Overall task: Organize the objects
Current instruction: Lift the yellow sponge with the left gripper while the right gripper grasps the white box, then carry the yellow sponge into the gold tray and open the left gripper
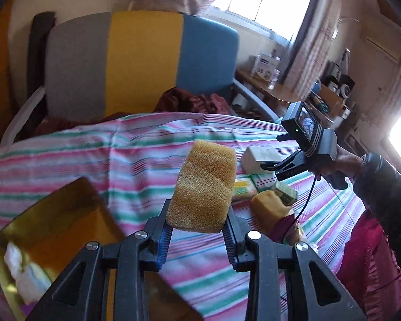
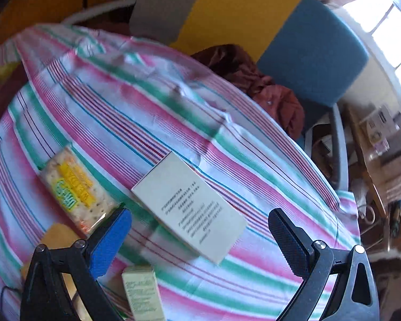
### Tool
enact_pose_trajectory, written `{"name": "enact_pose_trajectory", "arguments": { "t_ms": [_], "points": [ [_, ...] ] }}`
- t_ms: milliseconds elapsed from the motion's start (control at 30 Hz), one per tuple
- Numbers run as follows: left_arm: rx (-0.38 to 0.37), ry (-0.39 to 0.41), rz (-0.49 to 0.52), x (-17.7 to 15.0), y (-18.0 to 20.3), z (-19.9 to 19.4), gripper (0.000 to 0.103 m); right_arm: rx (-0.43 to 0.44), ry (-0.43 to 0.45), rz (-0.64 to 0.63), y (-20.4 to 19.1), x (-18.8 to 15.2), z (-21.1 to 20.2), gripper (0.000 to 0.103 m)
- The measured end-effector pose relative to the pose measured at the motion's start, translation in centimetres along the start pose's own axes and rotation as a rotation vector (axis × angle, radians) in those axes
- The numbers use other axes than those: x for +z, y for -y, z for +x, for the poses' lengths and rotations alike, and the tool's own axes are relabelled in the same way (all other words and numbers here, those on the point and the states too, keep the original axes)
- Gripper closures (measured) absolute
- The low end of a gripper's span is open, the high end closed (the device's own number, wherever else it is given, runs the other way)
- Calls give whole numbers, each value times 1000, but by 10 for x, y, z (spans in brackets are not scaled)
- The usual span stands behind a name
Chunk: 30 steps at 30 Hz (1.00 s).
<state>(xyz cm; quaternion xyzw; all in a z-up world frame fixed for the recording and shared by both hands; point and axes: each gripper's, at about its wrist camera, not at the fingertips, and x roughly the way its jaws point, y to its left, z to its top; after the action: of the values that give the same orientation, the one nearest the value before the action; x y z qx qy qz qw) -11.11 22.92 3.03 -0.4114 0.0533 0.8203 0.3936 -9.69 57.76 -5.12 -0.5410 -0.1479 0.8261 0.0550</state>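
While gripping from the left wrist view:
Left gripper [image 1: 197, 236]: clamping on the yellow sponge [image 1: 203, 187], pads pressing its lower end from both sides.
Sponge: standing up out of the fingers, raised clear above the striped cloth [image 1: 93, 149].
Gold tray [image 1: 48, 219]: lying low at left, holding something white, blurred.
Right gripper [image 1: 270, 168]: reaching in from the right in a hand [image 1: 342, 163], tips just at the white box [image 1: 259, 156]; fingers too hidden for telling wide or narrow here.
Other items: cracker packet [image 1: 243, 187], small green box [image 1: 286, 191] and second sponge [image 1: 270, 203] lying near each other on the cloth.

While looking down from the right wrist view:
Right gripper [image 2: 200, 230]: fingers standing wide apart, holding nothing.
White box [image 2: 189, 206]: lying flat on the cloth, between and just ahead of the tips, touching neither.
Cracker packet [image 2: 74, 187]: lying beside the blue pad [image 2: 109, 243].
Small green box [image 2: 141, 291]: showing below, between the fingers.
Second sponge [image 2: 58, 236]: lying under the left finger's arm.
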Motion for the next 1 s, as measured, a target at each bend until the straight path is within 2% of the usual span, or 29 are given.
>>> {"name": "enact_pose_trajectory", "arguments": {
  "t_ms": [133,200,267,367,500,667,833,1000],
  "points": [
    [29,-17,-114,-19,-32,-13,69,7,-66,-74,-9,15,29,0],
    [52,-20,-147,-26,-41,-18,69,54,-97,-53,-13,16,37,18],
    [69,-17,-176,-35,-52,-25,69,58,-92,-23,-15,13,36,39],
    [91,-11,-208,-45,-61,-30,69,102,-91,73,-9,2,30,49],
    [111,-3,-246,-57,-69,-35,69,81,-83,189,0,-22,22,50],
    [137,34,-279,-69,-80,-55,69,-14,-48,372,25,-48,1,53],
    [181,80,-318,-80,-95,-81,69,-107,62,503,44,-58,-46,53],
    [265,114,-379,-102,-118,-115,69,-92,198,564,27,-47,-93,53]
  ]
}}
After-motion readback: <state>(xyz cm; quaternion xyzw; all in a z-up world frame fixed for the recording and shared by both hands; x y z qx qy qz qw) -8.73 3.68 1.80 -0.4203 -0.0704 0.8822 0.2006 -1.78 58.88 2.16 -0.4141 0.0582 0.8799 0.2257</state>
